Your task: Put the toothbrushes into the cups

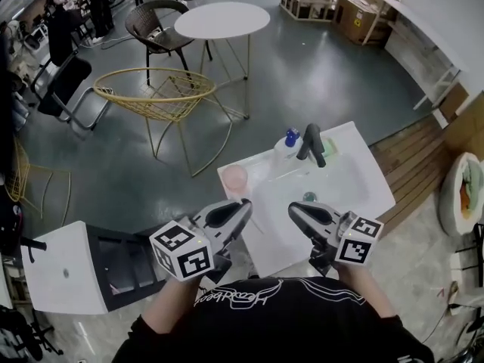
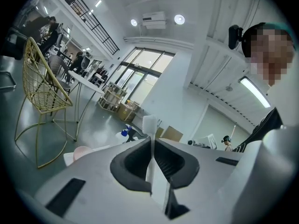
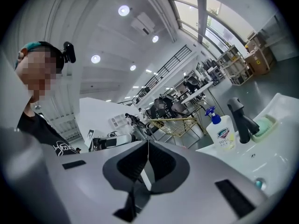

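A white toothbrush (image 2: 149,125) stands upright between the pads of my left gripper (image 2: 150,141), which is shut on its handle, bristle head poking out past the tips. In the head view this left gripper (image 1: 246,203) hovers at the near left edge of the white sink counter (image 1: 363,165). A pink cup (image 1: 234,177) stands on the counter's left corner, just beyond the left gripper's tips; it also shows low in the left gripper view as the pink cup (image 2: 81,152). My right gripper (image 1: 293,207) hangs over the basin's near side. Its jaws are shut (image 3: 148,143); a thin pale sliver between them cannot be identified.
A black faucet (image 1: 311,144), a soap pump bottle (image 1: 287,146) and a green soap (image 1: 330,148) line the back of the sink. Beyond stand a yellow wire chair (image 1: 162,97) and a round white table (image 1: 221,20). A white cabinet (image 1: 64,267) sits to my left.
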`<state>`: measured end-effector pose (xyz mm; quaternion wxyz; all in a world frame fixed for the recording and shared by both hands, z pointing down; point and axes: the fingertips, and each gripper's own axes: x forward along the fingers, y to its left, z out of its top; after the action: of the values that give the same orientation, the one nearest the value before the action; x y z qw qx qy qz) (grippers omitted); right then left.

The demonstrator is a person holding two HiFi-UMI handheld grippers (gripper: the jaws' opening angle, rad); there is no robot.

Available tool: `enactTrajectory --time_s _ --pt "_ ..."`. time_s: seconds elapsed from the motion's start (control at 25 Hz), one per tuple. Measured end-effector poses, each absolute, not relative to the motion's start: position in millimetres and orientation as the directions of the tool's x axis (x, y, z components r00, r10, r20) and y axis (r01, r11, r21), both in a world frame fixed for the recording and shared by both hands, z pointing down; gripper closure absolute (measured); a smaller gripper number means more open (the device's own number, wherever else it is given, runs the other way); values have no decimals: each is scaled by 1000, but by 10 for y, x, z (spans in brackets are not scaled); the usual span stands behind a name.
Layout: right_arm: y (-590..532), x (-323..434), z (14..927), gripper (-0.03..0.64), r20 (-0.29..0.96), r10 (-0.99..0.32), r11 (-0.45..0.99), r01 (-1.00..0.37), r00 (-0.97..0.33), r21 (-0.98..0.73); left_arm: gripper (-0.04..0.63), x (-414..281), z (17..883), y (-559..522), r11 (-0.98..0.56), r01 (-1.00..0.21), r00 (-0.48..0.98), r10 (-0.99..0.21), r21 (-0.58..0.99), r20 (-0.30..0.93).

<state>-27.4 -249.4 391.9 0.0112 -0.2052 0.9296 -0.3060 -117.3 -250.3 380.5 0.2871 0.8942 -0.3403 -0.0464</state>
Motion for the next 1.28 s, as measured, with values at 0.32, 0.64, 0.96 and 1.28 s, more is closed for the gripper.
enactTrajectory --time_s 0.32,0.64,0.96,1.28 --pt "-2676 -391 4073 586 122 -381 711 -375 -917 -596 572 -1323 3861 -2787 -581 -580 754 -648 571 107" --pt "-2808 -435 4174 586 130 -386 697 -381 -913 -608 572 -1492 3710 -3076 -580 -600 730 -678 551 81" --pt "-2917 -451 4285 586 147 -392 678 -393 -908 -621 572 -1628 3619 -3345 -574 -631 699 -712 521 63" --pt "-3008 -460 4382 586 161 -397 659 -403 -903 -636 572 -1831 3763 -3615 -520 -707 631 -770 479 96"
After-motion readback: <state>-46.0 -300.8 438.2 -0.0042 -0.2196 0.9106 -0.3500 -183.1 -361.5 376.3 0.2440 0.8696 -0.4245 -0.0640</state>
